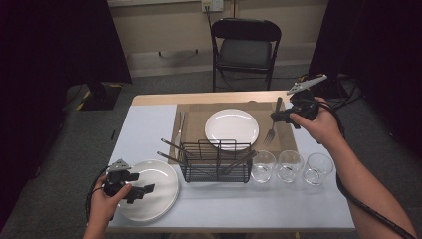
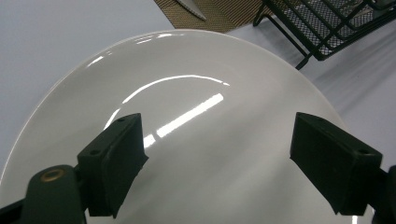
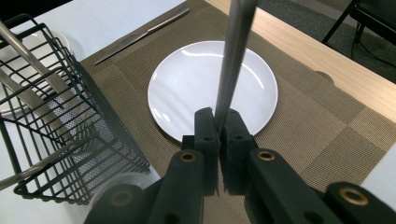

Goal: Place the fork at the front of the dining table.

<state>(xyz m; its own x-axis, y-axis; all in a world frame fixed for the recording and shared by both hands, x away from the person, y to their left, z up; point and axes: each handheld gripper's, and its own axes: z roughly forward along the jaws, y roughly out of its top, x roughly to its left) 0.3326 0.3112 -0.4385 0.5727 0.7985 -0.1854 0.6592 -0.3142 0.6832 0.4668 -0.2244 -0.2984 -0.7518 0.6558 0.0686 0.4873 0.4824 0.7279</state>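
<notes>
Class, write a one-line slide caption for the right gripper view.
Right gripper clamps a fork handle above the white plate on the woven placemat.

Between my right gripper (image 3: 218, 122)'s black jaws I see a silver fork (image 3: 233, 56). Beyond them lie a plain white plate (image 3: 187, 88) and a brown woven placemat (image 3: 303, 126), beside a black wire caddy (image 3: 70, 140). Under my left gripper (image 2: 217, 154)'s black jaws sits a glossy white plate (image 2: 196, 74) on the pale blue-grey worktop (image 2: 60, 42).
</notes>
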